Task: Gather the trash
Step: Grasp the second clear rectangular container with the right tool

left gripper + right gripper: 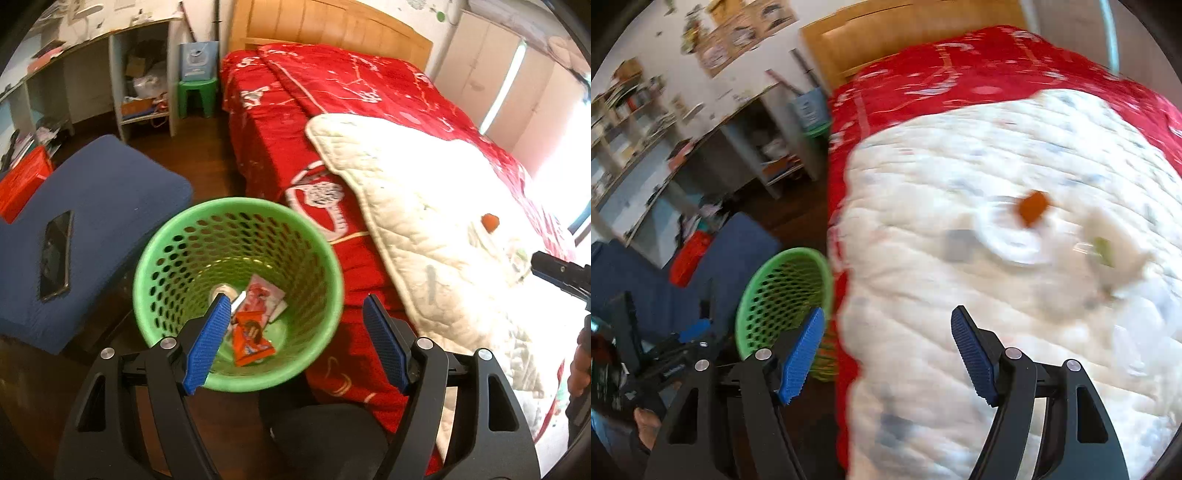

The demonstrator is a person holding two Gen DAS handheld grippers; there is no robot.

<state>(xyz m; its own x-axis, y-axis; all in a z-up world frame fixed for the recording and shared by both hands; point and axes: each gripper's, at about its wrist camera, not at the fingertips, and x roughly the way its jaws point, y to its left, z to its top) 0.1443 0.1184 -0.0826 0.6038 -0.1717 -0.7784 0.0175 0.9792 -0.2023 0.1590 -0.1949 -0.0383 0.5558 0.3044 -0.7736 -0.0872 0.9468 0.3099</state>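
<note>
A green perforated bin (236, 291) stands on the floor beside the bed, with an orange snack wrapper (253, 341) and a pink-and-white packet (264, 299) in its bottom. My left gripper (295, 302) hangs open above the bin's right rim, nothing between its blue pads. My right gripper (886, 317) is open and empty over the white quilt (1015, 258). On the quilt lie an orange scrap (1032, 206), a white ring-shaped lid (1012, 236), a grey piece (958, 245) and a crumpled clear wrapper with green (1104, 251). The bin (786, 295) shows at my right gripper's left. This view is blurred.
The bed with a red cover (332, 110) fills the right side. A blue cushion (92, 229) with a dark phone (57, 254) lies left of the bin. White shelving (144, 81) and a green stool (197, 94) stand by the far wall. A black seat (325, 439) is below.
</note>
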